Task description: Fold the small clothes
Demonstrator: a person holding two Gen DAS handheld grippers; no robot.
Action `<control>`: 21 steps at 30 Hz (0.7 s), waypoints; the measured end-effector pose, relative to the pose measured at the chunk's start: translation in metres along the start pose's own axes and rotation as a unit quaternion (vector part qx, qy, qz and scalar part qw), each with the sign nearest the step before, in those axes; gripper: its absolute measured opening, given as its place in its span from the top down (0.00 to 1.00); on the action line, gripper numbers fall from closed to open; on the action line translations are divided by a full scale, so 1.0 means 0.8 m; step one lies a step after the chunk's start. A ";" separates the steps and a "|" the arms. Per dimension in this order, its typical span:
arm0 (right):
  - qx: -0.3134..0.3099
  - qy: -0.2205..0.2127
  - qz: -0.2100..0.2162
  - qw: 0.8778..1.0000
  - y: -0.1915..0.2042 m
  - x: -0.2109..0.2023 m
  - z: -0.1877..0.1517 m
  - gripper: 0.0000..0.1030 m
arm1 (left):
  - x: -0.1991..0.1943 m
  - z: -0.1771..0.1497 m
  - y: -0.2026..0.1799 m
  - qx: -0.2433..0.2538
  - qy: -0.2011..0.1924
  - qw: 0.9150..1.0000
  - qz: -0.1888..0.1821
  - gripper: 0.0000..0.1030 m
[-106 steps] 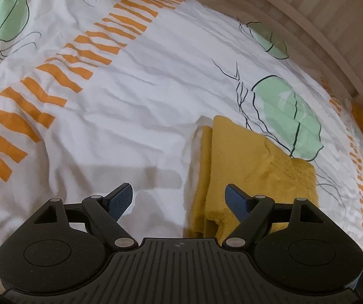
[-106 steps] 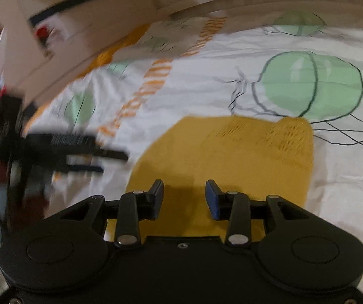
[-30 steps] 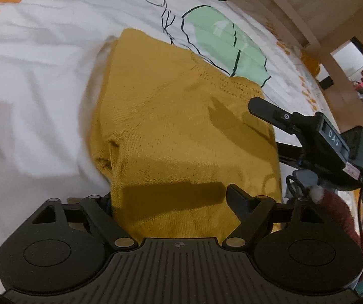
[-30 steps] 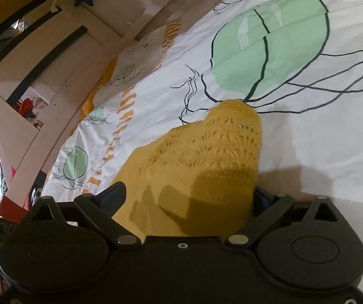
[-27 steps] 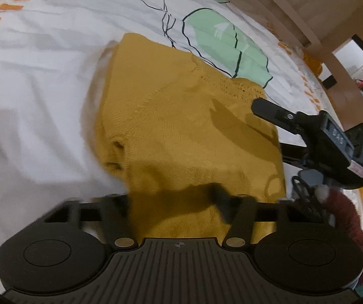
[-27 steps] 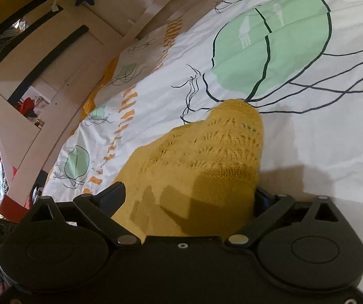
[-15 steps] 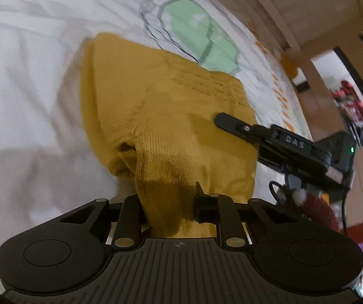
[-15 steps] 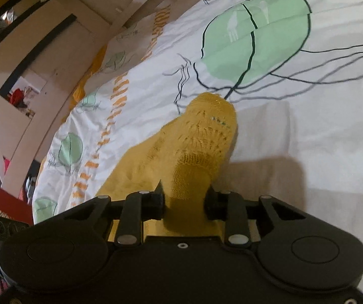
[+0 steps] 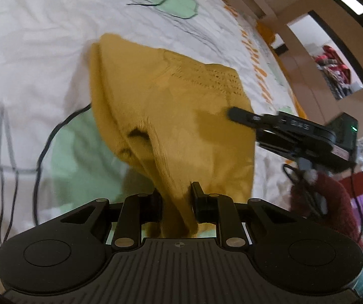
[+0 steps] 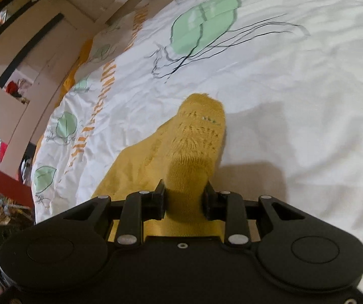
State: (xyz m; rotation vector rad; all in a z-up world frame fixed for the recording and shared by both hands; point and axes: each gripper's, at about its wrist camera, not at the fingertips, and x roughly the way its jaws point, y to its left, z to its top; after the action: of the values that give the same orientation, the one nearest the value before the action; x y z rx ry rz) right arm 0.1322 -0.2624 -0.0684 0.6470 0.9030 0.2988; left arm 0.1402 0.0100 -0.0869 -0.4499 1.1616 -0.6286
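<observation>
Now you have the mustard-yellow knitted garment pinched at two places along its near edge, and it lies on the bed's white sheet printed with green leaves and orange dashes, already doubled into a thick bundle. Your left gripper has its fingers clamped on a gathered ridge of the plain knit, which rises from the sheet toward them. Your right gripper has its fingers closed on a thicker wad at the end with the openwork pattern; from the left view that gripper reaches in over the garment's right side. Both sets of fingers were closing within the last second, with cloth between them.

Holding two spaced points on one edge looks deliberate: it keeps that edge straight and stops the loose knit from sagging in the middle when lifted. My reading is that you are set to carry this edge over the rest for another fold. The far end rests on the sheet, which should anchor the crease.
</observation>
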 end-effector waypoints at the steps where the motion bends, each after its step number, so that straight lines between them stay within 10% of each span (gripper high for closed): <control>1: 0.001 -0.012 -0.009 1.000 -0.004 -0.004 -0.003 0.61 | -0.002 -0.004 0.003 0.001 -0.007 1.000 0.013 0.80; 5: -0.002 -0.055 -0.056 0.997 -0.017 -0.013 -0.010 0.59 | 0.002 -0.018 0.017 -0.002 -0.026 0.997 0.069 0.78; 9: 0.015 -0.073 -0.016 0.997 -0.022 -0.020 -0.024 0.54 | -0.003 -0.027 0.032 -0.042 -0.044 0.997 0.045 0.78; 13: 0.007 -0.054 0.045 0.997 -0.019 -0.027 -0.038 0.21 | -0.002 -0.023 0.028 -0.047 -0.046 0.997 0.041 0.78; 21: -0.042 0.008 0.043 0.998 -0.022 -0.023 -0.052 0.20 | -0.001 -0.022 0.028 -0.053 -0.044 0.997 0.038 0.78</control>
State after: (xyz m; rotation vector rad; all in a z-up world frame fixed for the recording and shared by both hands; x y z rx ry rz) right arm 0.0873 -0.2691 -0.0865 0.6076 0.8753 0.4163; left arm 0.1282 0.0269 -0.1062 -0.5154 1.1258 -0.4779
